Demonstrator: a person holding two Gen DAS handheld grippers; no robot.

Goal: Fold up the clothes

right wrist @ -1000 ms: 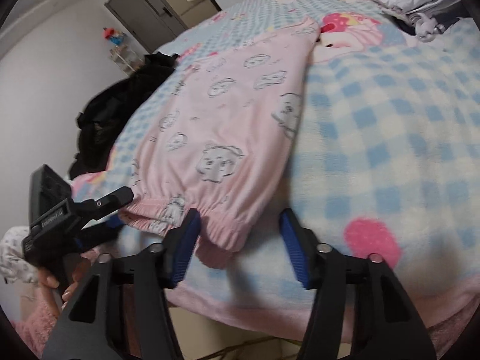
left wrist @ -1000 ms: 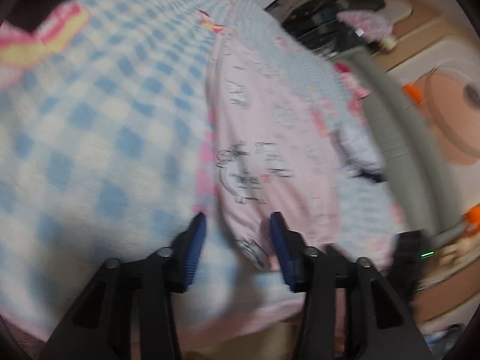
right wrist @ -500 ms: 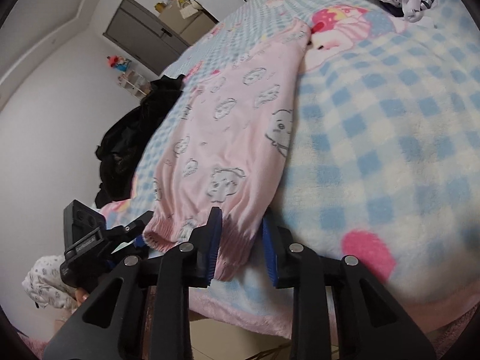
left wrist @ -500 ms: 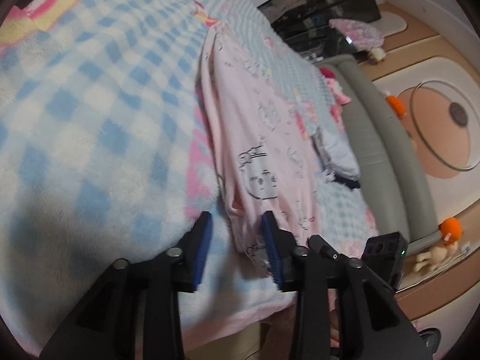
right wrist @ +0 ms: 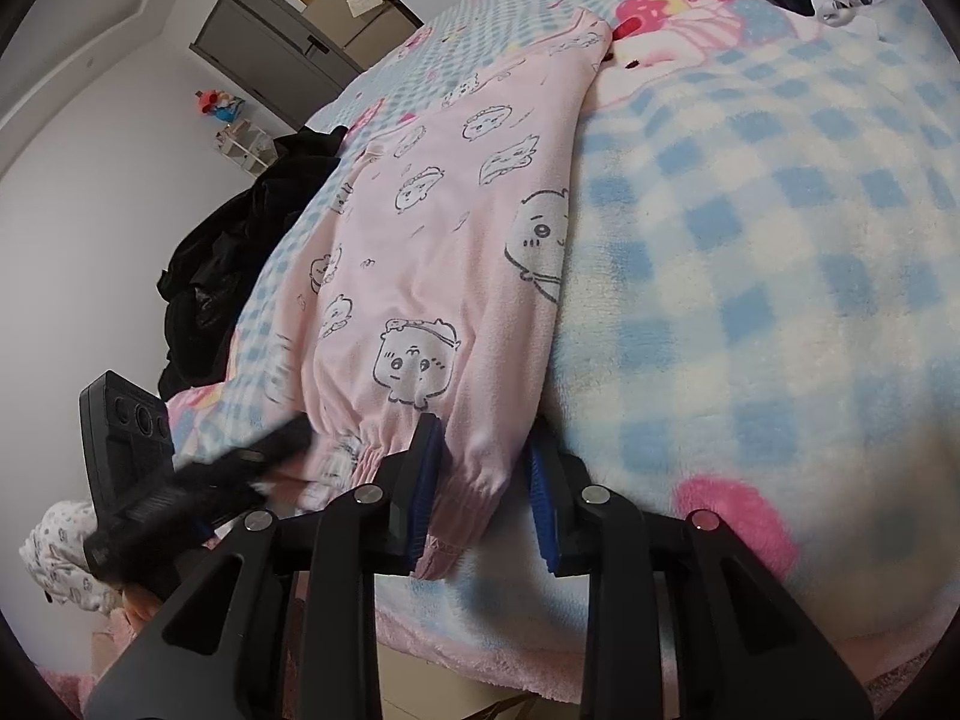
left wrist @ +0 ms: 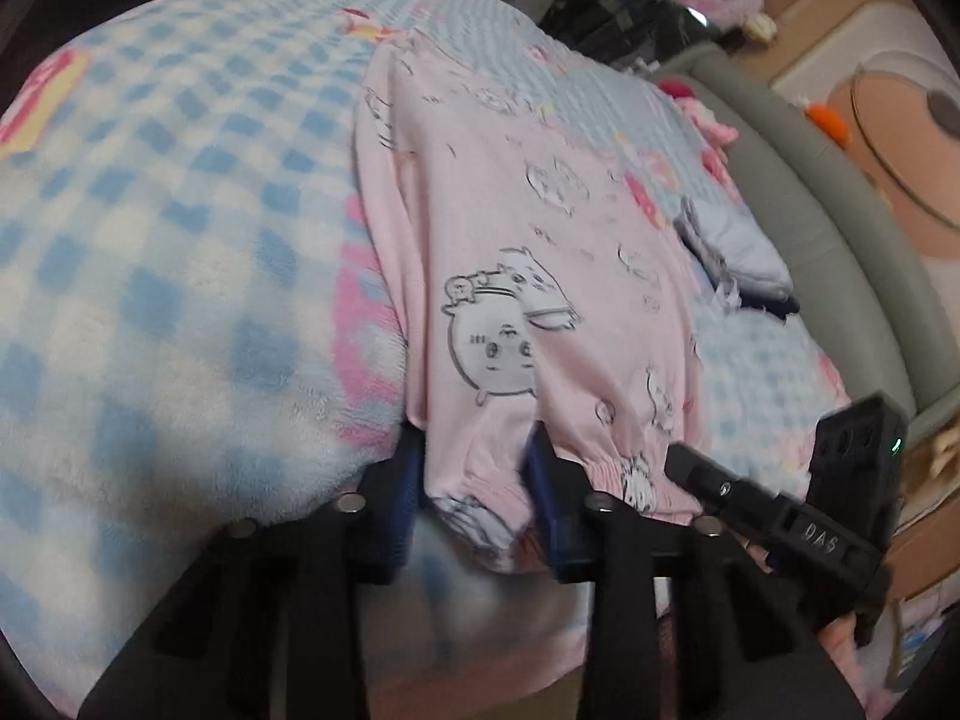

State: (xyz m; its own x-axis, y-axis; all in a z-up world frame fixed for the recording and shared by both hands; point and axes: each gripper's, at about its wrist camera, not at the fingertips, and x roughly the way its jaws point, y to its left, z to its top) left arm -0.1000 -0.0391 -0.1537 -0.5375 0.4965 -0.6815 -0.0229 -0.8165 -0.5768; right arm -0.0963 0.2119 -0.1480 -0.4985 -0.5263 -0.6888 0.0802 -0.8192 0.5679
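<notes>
the left gripper [left wrist: 474, 480] stood with its blue-padded fingers [left wrist: 543, 501] parted around one elastic cuff of the pink pyjama trousers [left wrist: 528, 276], the fabric between the pads; whether they pressed it was hard to tell through blur. the right gripper [right wrist: 483, 483] likewise straddled the other cuff, its fingers [right wrist: 423, 480] partly open with a gap on the right pad's side. the trousers lay lengthwise on the blue checked blanket [right wrist: 750, 252] of the bed, cuffs at the near edge. only the left view showed the grey bed frame [left wrist: 840, 228] and folded pale clothes [left wrist: 729, 246]; only the right view showed a black clothes pile [right wrist: 240, 252] and grey cabinet [right wrist: 270, 54]. the waistband end was small and far.
</notes>
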